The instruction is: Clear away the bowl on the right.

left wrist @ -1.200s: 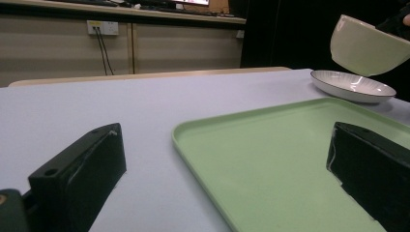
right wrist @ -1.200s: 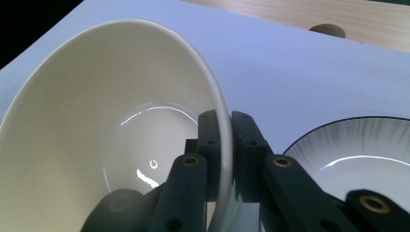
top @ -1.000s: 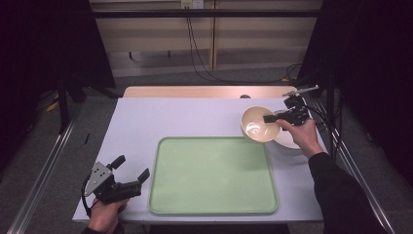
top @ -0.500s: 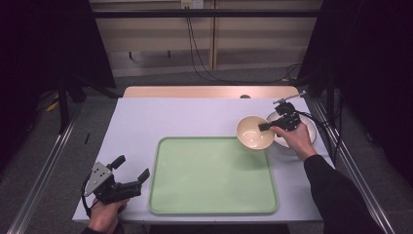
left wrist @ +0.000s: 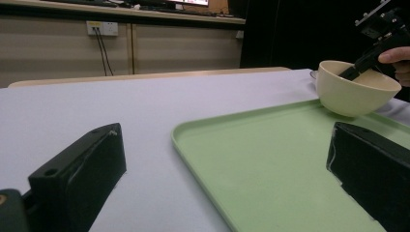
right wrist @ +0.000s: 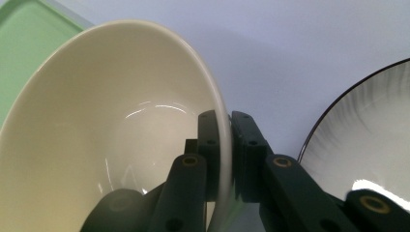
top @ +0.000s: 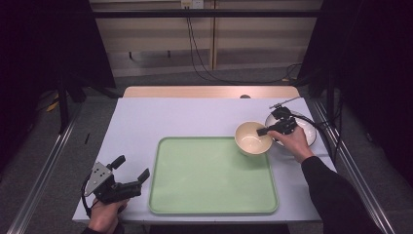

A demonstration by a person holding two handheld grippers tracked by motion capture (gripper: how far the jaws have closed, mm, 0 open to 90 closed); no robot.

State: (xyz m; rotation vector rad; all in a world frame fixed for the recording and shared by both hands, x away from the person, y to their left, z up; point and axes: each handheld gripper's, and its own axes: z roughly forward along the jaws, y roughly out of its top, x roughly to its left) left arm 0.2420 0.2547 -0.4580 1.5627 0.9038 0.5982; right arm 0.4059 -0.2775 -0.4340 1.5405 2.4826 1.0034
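Bowl (top: pixel 253 138) was cream, glossy, smooth ceramic look, round with a deep curved wall and thin rim; highlights showed on its inner glaze in the right gripper view. It sat at the far right corner of the tray (top: pixel 209 195), base over the tray's edge; couldn't tell if it was resting or just off the surface. Tray was pale green, matte, flat, rectangular with rounded corners and a low raised lip. Desk (top: pixel 165 117) had a plain light grey-lilac top, matte. Plate (top: pixel 309 129) lay just right of the bowl, white, shiny, with a thin dark rim line and faint radial streaks. Right gripper (top: pixel 265 131): black blocky fingers (right wrist: pixel 208 145) clamped almost fully together on the bowl's rim, one inside the wall, one outside, pads pressing the ceramic. Left gripper (top: pixel 130 169) sat at the near left corner of the desk, just left of the tray; its fingers (left wrist: pixel 82 169) stood wide apart, matte black slabs, nothing between them, one over bare desk, the other over the tray's surface.
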